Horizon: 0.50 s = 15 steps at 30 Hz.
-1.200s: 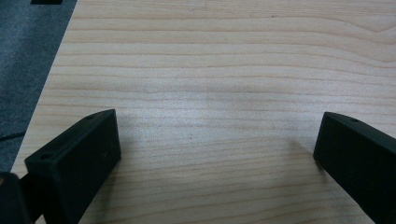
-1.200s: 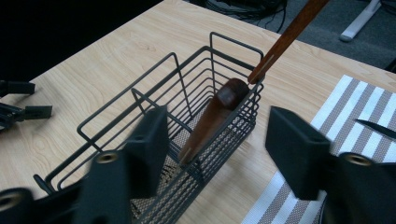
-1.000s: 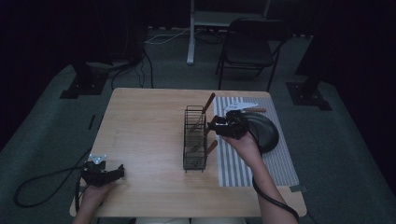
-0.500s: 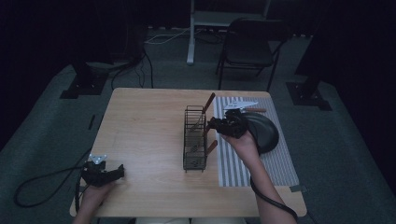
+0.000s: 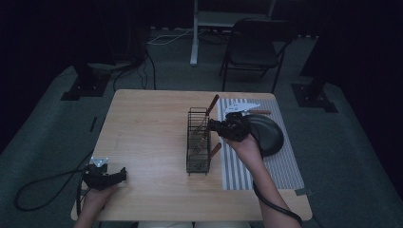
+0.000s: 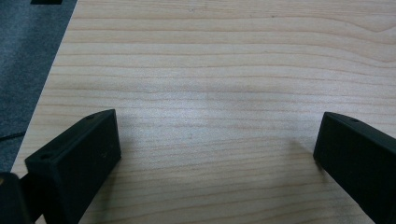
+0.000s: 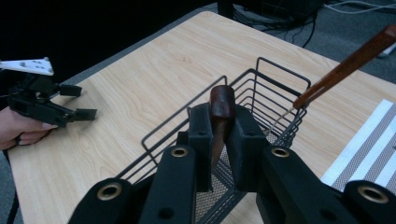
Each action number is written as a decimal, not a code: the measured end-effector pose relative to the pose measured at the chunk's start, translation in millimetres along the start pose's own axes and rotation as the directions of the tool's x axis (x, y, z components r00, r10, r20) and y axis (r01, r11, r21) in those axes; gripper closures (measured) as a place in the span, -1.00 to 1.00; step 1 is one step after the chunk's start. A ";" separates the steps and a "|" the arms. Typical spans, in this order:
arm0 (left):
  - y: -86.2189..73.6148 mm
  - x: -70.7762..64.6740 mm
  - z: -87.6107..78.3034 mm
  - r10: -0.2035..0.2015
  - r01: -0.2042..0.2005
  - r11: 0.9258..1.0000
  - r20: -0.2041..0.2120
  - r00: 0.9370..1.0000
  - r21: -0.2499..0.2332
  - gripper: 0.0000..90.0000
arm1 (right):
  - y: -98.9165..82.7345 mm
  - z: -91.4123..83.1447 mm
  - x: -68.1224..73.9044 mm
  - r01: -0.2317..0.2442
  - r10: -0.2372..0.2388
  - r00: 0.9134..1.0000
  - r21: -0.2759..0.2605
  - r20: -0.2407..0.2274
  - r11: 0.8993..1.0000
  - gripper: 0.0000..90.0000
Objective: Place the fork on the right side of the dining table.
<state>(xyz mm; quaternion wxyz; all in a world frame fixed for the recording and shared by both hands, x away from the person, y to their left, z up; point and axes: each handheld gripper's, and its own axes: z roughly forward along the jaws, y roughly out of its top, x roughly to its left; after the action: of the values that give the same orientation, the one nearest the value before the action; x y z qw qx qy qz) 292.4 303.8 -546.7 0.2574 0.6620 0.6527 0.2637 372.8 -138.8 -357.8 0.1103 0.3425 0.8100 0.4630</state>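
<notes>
The left tool [image 6: 217,154] looked down on the pale wooden bench [image 6: 219,79], whose grain ran across the frame from side to side. Its two black jaws rose from the lower left and lower right corners and stood wide apart, with bare wood between them. A strip of grey carpet [image 6: 28,60] ran down the left edge of the frame, beside the bench.

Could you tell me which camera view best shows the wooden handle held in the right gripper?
The right gripper view: the wooden handle sits large, pinched between the right gripper jaws. The high view shows it small and dim; the left gripper view looks at bare table.
</notes>
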 end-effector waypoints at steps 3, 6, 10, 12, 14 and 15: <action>0.0 0.0 0.0 0.000 0.000 1.000 0.000 1.000 0.000 -0.98 | 1.9 -5.5 4.2 0.017 -0.017 1.000 -0.010 0.000 1.000 0.80; 0.0 0.0 -0.1 0.001 -0.001 1.000 0.000 1.000 0.001 -0.98 | 5.1 -11.6 7.1 0.020 -0.020 1.000 -0.026 -0.015 0.999 0.80; 0.0 0.0 0.0 0.001 -0.001 1.000 0.000 1.000 0.001 -0.98 | 10.6 -20.7 10.4 0.021 -0.023 0.999 -0.048 -0.028 0.999 0.80; 0.0 0.0 0.0 0.000 0.000 1.000 0.000 1.000 0.000 -0.98 | 12.9 -24.8 11.6 0.027 -0.029 0.999 -0.058 -0.024 0.998 0.80; 0.0 0.0 0.0 0.000 0.000 1.000 0.000 1.000 0.000 -0.98 | 15.4 -30.0 12.8 0.034 -0.035 0.999 -0.067 -0.018 0.997 0.80; 0.0 0.0 0.0 0.000 0.000 1.000 0.000 1.000 0.000 -0.98 | 16.4 -32.5 13.2 0.035 -0.037 0.999 -0.072 -0.016 0.997 0.80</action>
<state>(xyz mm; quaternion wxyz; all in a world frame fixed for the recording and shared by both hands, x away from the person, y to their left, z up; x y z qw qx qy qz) 292.4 303.8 -546.7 0.2573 0.6621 0.6526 0.2635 354.4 -146.5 -324.7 0.1240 0.3198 0.7999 0.4925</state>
